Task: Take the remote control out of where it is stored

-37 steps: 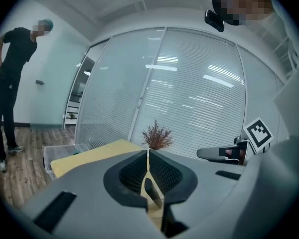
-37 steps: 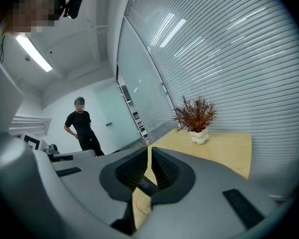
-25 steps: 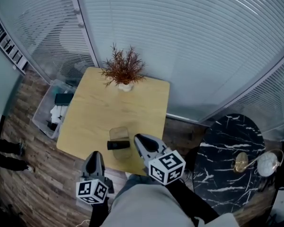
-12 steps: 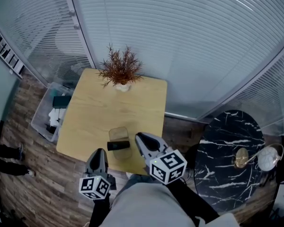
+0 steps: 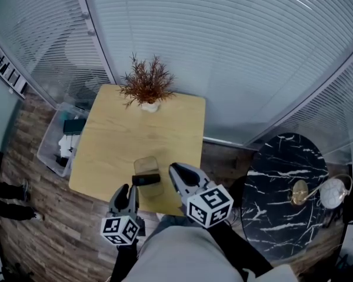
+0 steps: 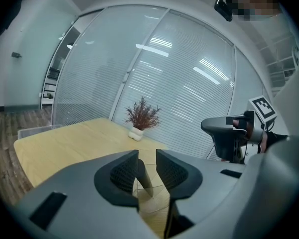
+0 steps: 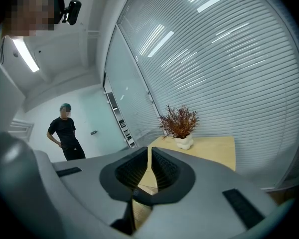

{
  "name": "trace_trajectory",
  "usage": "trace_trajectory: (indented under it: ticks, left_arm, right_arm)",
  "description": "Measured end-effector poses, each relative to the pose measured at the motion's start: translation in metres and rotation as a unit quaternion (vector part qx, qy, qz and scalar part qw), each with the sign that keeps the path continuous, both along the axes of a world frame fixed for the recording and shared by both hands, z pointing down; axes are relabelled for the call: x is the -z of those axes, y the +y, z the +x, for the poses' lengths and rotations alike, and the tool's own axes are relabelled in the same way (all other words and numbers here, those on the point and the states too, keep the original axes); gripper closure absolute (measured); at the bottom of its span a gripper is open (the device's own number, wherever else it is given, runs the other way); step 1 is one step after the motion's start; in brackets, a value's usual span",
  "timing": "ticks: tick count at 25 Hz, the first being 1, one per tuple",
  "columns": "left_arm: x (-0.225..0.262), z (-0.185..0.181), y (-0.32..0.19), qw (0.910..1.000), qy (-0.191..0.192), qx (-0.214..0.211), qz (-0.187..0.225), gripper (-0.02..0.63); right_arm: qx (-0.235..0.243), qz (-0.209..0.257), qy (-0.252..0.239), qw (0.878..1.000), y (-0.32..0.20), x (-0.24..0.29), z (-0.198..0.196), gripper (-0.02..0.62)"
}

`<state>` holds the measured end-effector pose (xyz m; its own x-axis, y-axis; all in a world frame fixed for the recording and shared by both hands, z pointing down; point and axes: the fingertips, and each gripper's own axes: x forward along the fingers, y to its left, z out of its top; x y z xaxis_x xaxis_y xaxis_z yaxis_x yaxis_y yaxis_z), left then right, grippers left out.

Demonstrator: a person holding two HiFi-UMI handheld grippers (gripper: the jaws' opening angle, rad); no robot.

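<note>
The black remote control (image 5: pixel 146 180) lies across a clear box (image 5: pixel 147 165) near the front edge of the wooden table (image 5: pixel 135 134). Just in front of the box and slightly left of it, my left gripper (image 5: pixel 129 191) (image 6: pixel 146 156) is open. Its jaws have just been opening, and nothing is pressed between the pads; the clear box (image 6: pixel 152 187) shows through the gap. To the right of the box, my right gripper (image 5: pixel 175 170) (image 7: pixel 149 154) has its jaws almost together, with only a thin slit and nothing in it. It also shows at the right of the left gripper view (image 6: pixel 225 133).
A small reddish potted plant (image 5: pixel 146 87) stands at the table's far edge. A plastic bin (image 5: pixel 62 140) with items sits on the floor at the left. A black marble round table (image 5: pixel 288 192) is at the right. Blinds behind glass close off the back. A person (image 7: pixel 65 131) stands far off.
My left gripper has crept forward toward the clear box and its jaws have parted. The right gripper has stayed where it was.
</note>
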<state>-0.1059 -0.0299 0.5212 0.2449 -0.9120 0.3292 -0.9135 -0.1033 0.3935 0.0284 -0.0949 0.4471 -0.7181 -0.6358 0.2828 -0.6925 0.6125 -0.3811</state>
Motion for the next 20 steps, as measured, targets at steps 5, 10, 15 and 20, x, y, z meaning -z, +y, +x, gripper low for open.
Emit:
trace_trajectory:
  ticks: [5, 10, 15, 20]
  left_arm:
    - [-0.011, 0.001, -0.003, 0.9999, 0.007, -0.003, -0.015, 0.488]
    - [-0.021, 0.000, -0.010, 0.9995, 0.003, -0.002, -0.032, 0.443]
    - [-0.032, 0.000, -0.018, 0.9988, 0.010, -0.001, -0.048, 0.437]
    - [-0.042, 0.004, -0.022, 0.9981, 0.010, -0.008, -0.061, 0.437]
  right_arm:
    - [-0.004, 0.003, -0.002, 1.000, 0.000, 0.003, 0.001, 0.589]
    - [-0.011, 0.000, 0.000, 1.000, -0.001, 0.003, 0.006, 0.589]
    - [-0.019, 0.000, 0.001, 1.000, -0.004, 0.003, 0.011, 0.589]
    - [-0.021, 0.001, 0.000, 1.000, -0.005, 0.003, 0.013, 0.589]
